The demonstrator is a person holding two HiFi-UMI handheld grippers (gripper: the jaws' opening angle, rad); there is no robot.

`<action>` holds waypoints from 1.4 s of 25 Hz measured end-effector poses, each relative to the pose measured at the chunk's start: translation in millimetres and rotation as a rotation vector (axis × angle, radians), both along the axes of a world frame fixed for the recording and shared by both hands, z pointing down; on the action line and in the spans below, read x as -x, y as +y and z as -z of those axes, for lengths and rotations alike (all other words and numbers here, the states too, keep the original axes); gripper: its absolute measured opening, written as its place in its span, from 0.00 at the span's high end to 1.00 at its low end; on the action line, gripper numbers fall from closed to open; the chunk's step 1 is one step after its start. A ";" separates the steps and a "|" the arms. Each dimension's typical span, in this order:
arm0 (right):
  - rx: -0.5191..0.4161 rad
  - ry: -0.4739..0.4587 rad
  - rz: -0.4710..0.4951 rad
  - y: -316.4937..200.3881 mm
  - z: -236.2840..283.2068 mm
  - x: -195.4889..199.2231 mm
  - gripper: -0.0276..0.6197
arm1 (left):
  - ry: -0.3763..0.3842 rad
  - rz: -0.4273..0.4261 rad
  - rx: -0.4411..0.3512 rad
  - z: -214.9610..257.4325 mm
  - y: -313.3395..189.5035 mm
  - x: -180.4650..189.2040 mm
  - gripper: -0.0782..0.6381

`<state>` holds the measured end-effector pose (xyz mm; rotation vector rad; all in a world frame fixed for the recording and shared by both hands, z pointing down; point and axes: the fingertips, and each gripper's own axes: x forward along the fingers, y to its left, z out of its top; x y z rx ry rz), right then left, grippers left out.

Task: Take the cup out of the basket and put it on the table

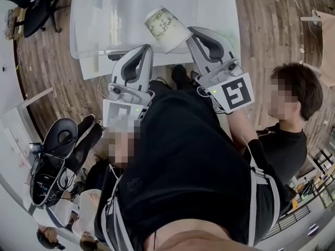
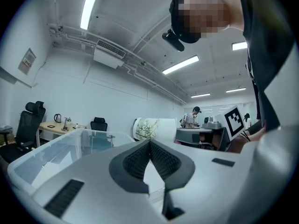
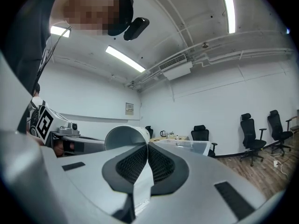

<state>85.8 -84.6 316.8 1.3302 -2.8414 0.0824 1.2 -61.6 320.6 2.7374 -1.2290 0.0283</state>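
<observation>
Since the white desk [image 1: 93, 68] is the flat, hard landing spot, I'd swing well past the clear plastic basket [image 1: 104, 20], smooth-walled with rounded corners, before lowering. The cup [image 1: 166, 29] hangs in the air over the basket's near side, tipped on its side. It's thin paper, tapered and leaf-printed, so I'd turn it upright and squeeze gently. My right claw [image 1: 187, 34] is clamped on its rim wall between ribbed pads; my left claw [image 1: 148, 48] is closed, empty.

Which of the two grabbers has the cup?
The right gripper: its jaws pinch the rim of the leaf-printed cup. The left gripper is shut on nothing.
</observation>
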 end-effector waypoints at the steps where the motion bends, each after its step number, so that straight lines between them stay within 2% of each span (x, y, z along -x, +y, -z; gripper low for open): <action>1: -0.002 0.002 -0.008 4.6 0.2 0.2 0.92 | 0.001 -0.003 -0.001 -0.6 5.5 2.2 0.87; 7: 0.006 0.003 -0.020 39.0 -1.8 21.4 0.92 | 0.008 -0.027 0.002 -3.8 42.0 22.0 0.87; 12: 0.000 0.004 -0.012 92.3 -4.0 44.5 0.92 | -0.005 -0.030 -0.002 -8.3 95.7 42.3 0.87; 21: 0.016 0.011 0.004 168.3 -5.8 101.2 0.92 | 0.010 -0.018 0.006 -11.3 172.6 99.1 0.87; 29: 0.049 -0.012 0.005 249.6 -15.4 121.8 0.92 | 0.028 -0.037 0.007 -12.8 248.1 115.6 0.87; 35: 0.045 -0.007 -0.002 284.4 -11.5 111.1 0.92 | 0.024 -0.047 -0.013 -7.5 273.3 108.4 0.87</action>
